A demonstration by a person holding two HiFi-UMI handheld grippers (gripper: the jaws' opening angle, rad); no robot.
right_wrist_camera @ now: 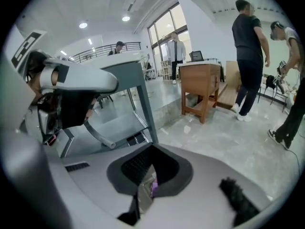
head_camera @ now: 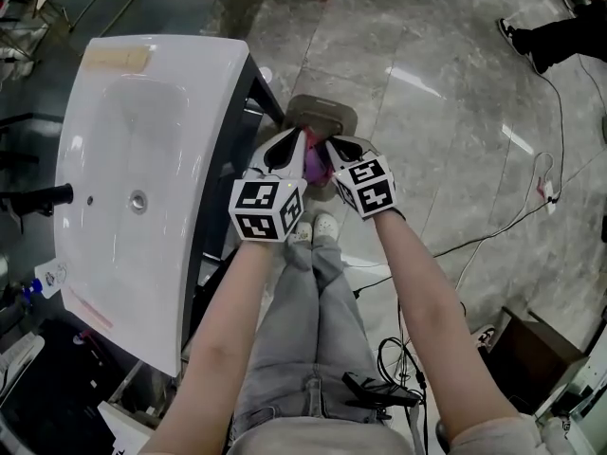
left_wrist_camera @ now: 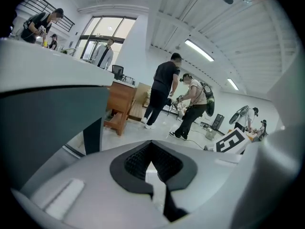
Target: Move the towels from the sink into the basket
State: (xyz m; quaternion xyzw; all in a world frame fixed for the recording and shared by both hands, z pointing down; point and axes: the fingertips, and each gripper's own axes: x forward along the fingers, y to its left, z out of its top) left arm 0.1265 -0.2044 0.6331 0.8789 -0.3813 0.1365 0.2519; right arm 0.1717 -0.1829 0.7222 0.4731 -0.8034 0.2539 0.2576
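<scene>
The white sink (head_camera: 142, 140) stands at the left in the head view, and no towel shows in its basin. To its right, on the floor, sits a tan basket (head_camera: 322, 114). Both grippers hang side by side just over the basket's near edge. A purple towel (head_camera: 316, 167) shows below, between them, seemingly inside the basket. My left gripper (head_camera: 300, 138) has its jaws together with nothing in them (left_wrist_camera: 153, 168). My right gripper (head_camera: 332, 144) is also shut (right_wrist_camera: 145, 187), and a sliver of the purple towel (right_wrist_camera: 153, 189) shows through the slit beyond its pads.
A black faucet (head_camera: 40, 200) sticks out at the sink's left side. The sink's dark metal frame (head_camera: 261, 93) stands right beside the basket. Cables (head_camera: 531, 197) trail over the floor to the right. A dark box (head_camera: 531, 349) sits at lower right. Several people (left_wrist_camera: 164, 92) stand farther off.
</scene>
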